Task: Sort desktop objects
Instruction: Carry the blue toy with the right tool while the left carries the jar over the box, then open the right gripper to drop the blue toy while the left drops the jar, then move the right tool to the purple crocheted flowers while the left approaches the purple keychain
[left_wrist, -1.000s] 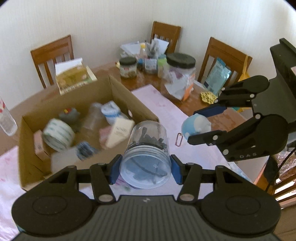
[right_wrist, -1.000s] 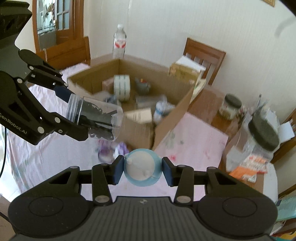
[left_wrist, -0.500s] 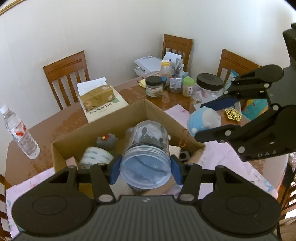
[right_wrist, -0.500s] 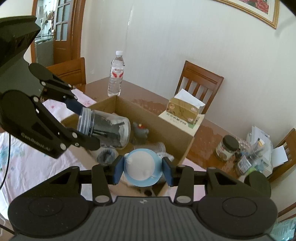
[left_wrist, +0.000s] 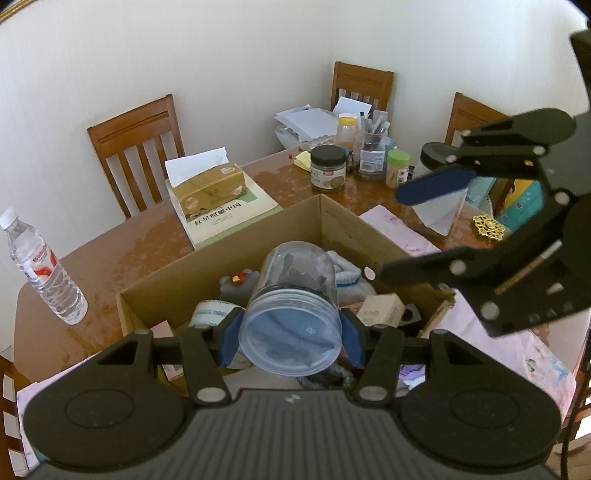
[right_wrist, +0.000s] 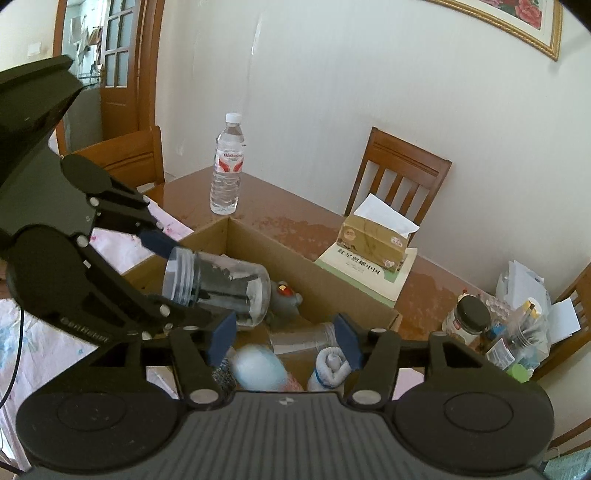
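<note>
The left tongs (left_wrist: 290, 334) grip a clear jar (left_wrist: 293, 295) by its lid end, the blue pads pressed to both sides; the jar lies tilted, its base pointing away over the open cardboard box (left_wrist: 221, 266), and dark pieces show through its wall. In the right wrist view the same jar (right_wrist: 221, 284) hangs above the near-left part of the box (right_wrist: 295, 251).

The right tongs (right_wrist: 282, 341) are opening, with nothing between the pads. Just below them a pale blue ball (right_wrist: 258, 369), blurred, sits low over the box's contents — whether it rests there I cannot tell. Beside it lies a rolled white cloth (right_wrist: 332, 365), and farther in a grey toy (right_wrist: 286, 299) with a red spot. From the left wrist view the right tongs (left_wrist: 406, 236) stand spread over the box's right corner.

The box sits on a brown bench (left_wrist: 129, 243). On the bench to the left stands 1 water bottle (left_wrist: 40, 269), upright and well apart from the box. Behind the box a tissue box (left_wrist: 207, 184) rests on a book (left_wrist: 236, 218). At the far corner are a dark-lidded jar (left_wrist: 328, 168), a pen cup (left_wrist: 373, 151) and loose papers (left_wrist: 306, 120). 3 wooden chairs ring the bench — the nearest (left_wrist: 138, 147) behind the tissue box.
</note>
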